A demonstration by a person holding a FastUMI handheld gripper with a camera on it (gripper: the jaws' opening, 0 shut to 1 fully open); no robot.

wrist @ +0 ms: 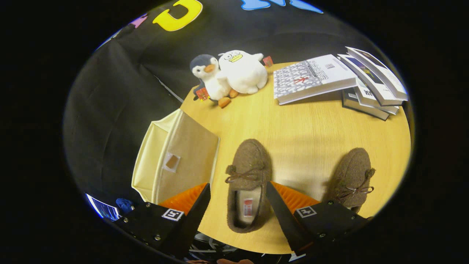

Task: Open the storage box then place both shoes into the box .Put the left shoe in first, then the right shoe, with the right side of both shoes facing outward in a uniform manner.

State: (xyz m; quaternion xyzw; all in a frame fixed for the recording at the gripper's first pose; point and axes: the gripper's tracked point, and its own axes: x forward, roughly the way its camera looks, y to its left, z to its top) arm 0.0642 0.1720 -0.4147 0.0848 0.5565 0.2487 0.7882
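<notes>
- Currently the gripper (238,200) hangs above the near edge of the table (311,135), its two fingers spread wide and pressing on nothing.
- Left shoe (246,183): a brown fuzzy slipper with a small bow, lying between the fingers with its toe pointing away from them. Its opening faces up and a label shows on the insole. Neither finger touches it, as far as the view shows.
- Right shoe (351,178): same type, lying beyond the right finger, well apart from the left shoe. Its toe points away and leans slightly toward the left shoe. Its heel end is hidden behind the gripper body.
- Box (176,157): a cream fabric storage box at the table's left edge, just beside the left shoe and ahead of the left finger. A beige panel with a small square tab faces up; whether this panel is a closed lid cannot be told.
- Penguin (210,80): a plush toy at the far left corner of the table, upright, touching the duck (243,71), a white plush toy just to its right.
- Books (340,80): an untidy pile at the far right of the table, with one open or flat volume on the left and several overlapping ones to its right.
</notes>
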